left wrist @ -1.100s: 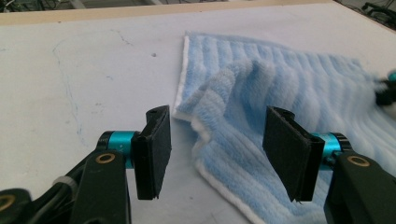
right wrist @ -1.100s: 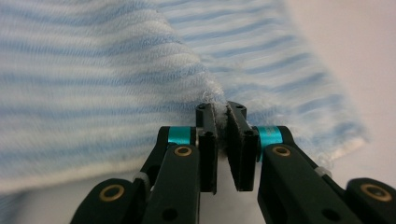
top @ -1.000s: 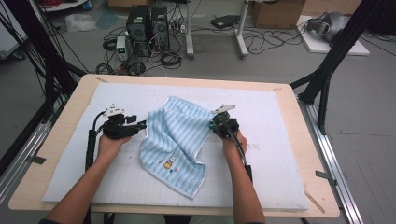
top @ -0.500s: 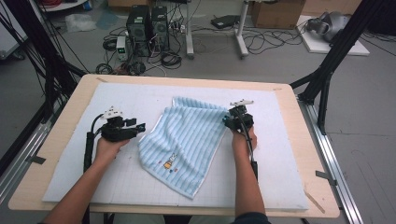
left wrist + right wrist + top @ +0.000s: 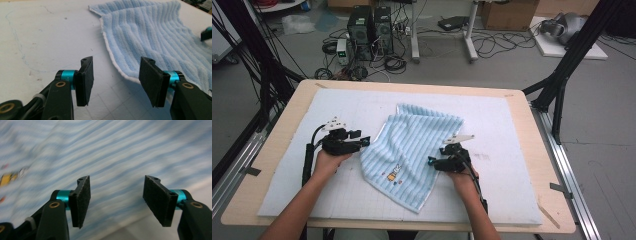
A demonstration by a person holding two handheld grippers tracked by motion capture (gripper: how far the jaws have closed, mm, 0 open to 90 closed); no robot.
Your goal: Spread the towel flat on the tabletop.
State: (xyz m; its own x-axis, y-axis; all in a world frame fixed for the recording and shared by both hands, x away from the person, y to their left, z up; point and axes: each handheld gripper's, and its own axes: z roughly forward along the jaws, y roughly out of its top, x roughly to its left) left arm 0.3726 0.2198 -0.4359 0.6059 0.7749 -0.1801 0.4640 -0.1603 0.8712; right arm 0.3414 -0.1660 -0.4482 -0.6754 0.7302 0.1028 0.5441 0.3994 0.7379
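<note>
While both grippers stand released, the blue striped towel [image 5: 412, 150] lies spread on the white mat [image 5: 512, 125] between them.

At the towel's left edge, the left gripper [image 5: 362, 143] holds its jaws apart with nothing between them; in the left gripper view the towel's white hem [image 5: 117, 67] runs ahead of the gap and under the right-hand jaw. On the towel's right edge, the right gripper [image 5: 432, 161] has just been opening its jaws, which are empty, with striped cloth blurred beyond them in the right gripper view.
</note>
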